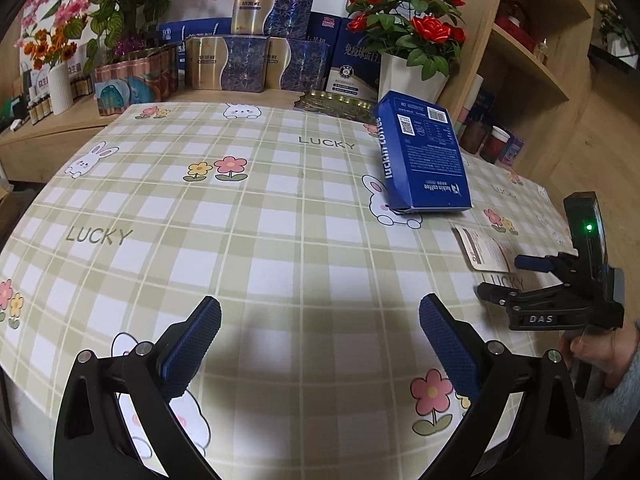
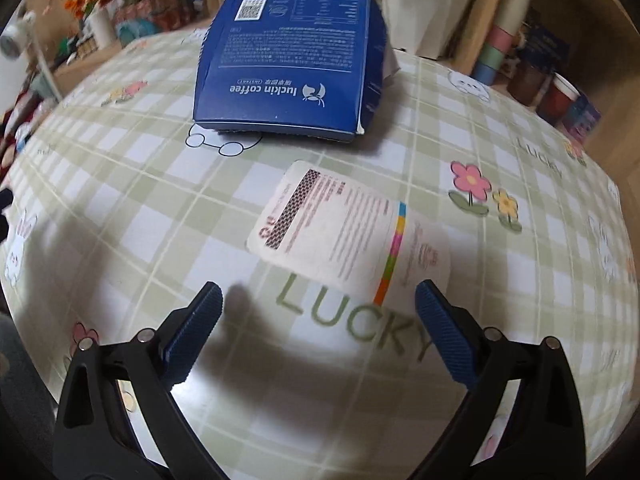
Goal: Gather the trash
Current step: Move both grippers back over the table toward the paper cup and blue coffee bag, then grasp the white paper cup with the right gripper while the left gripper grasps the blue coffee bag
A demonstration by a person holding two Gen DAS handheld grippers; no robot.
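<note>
- The table (image 1: 280,208) fills both views, covered by a green-and-white checked cloth printed with rabbits, flowers and the word LUCKY; behind it, boxes and flower pots stand along a wooden ledge, with a wooden shelf unit (image 1: 532,64) to the right.
- A blue luckin coffee box (image 1: 424,160) lies flat on the cloth toward the far right of the table, barcode side up; in the right wrist view it sits straight ahead, beyond the wrapper.
- The left gripper (image 1: 320,344) hovers over bare cloth with its blue-padded fingers spread wide and nothing between them.
- The right gripper (image 2: 318,332) is likewise spread wide and empty, low over the cloth; the left wrist view shows it from the side at the table's right edge, held by a hand (image 1: 600,356) in a grey sleeve.
- A flat white wrapper (image 2: 348,232) with printed text and a coloured stripe lies on the cloth near the box, apart from it; its near end lies just beyond the right gripper's fingertips, close to the right-hand one; contact cannot be made out.
</note>
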